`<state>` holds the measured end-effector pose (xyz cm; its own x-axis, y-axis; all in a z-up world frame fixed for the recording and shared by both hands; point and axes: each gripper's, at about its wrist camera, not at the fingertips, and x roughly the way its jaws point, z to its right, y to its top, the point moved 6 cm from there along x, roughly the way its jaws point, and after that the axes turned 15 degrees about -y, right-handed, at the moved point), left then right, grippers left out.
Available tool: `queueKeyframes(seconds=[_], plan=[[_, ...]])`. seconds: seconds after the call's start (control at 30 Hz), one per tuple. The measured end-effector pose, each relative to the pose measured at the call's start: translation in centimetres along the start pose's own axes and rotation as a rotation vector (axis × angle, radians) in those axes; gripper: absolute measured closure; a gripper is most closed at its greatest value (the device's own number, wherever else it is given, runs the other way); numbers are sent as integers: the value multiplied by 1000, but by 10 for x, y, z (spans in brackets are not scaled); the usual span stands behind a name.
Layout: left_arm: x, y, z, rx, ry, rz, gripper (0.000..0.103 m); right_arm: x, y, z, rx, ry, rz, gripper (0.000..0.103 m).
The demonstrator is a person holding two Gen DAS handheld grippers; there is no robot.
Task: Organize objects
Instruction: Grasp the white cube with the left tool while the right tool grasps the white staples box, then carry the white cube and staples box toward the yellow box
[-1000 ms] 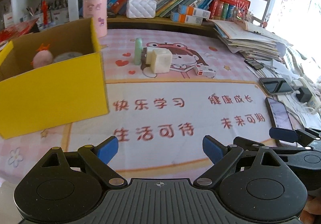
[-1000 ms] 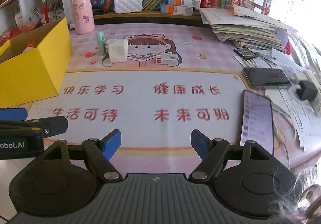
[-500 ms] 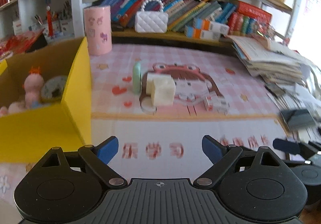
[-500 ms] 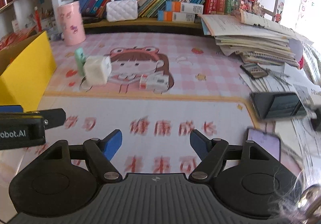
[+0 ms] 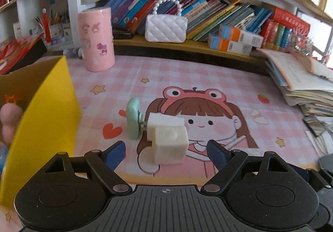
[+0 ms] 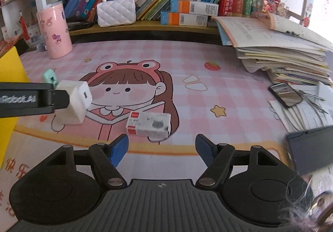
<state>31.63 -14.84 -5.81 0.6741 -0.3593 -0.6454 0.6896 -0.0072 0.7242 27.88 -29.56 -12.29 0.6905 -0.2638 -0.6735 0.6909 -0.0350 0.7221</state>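
Observation:
My left gripper (image 5: 166,154) is open, its blue pads on either side of a cream cube-shaped block (image 5: 169,144) on the pink mat, not touching it. A white charger (image 5: 165,120) and a mint green disc (image 5: 133,120) stand just behind the cube. My right gripper (image 6: 162,149) is open just short of a small red-and-white box (image 6: 148,125). The cube (image 6: 71,107) and charger (image 6: 80,91) also show in the right wrist view, partly hidden by the left gripper's finger (image 6: 31,100). The yellow box (image 5: 41,124) at the left holds a pink toy (image 5: 9,117).
A pink cylinder cup (image 5: 96,39) stands at the back left. A white quilted purse (image 5: 165,28) and books sit on the shelf behind. A stack of papers (image 6: 276,49), a phone (image 6: 285,94) and a dark tablet (image 6: 312,148) lie at the right.
Both grippers have moved forward over the mat. The left now has the cream cube between its open pads; the right is now close to the red-and-white box. Both stayed open.

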Motion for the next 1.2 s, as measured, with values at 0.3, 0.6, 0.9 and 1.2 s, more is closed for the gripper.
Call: queueKeyframes(seconds=[0.3,0.6,0.9,1.2], plan=[[33,-2,-9,2,29,-69,45,20,5,-16,-15,29,-2,33],[18,-2,-7,13,-15,-50,68,23,5,-16,-25,34,8,52],[-41,-16,-7,-27,-118,-7,69,-22,-1,-7,1,55,31,52],[-107,-49,-22,-20,-188,0,69,-96,-33,-13,-26,77,45,52]])
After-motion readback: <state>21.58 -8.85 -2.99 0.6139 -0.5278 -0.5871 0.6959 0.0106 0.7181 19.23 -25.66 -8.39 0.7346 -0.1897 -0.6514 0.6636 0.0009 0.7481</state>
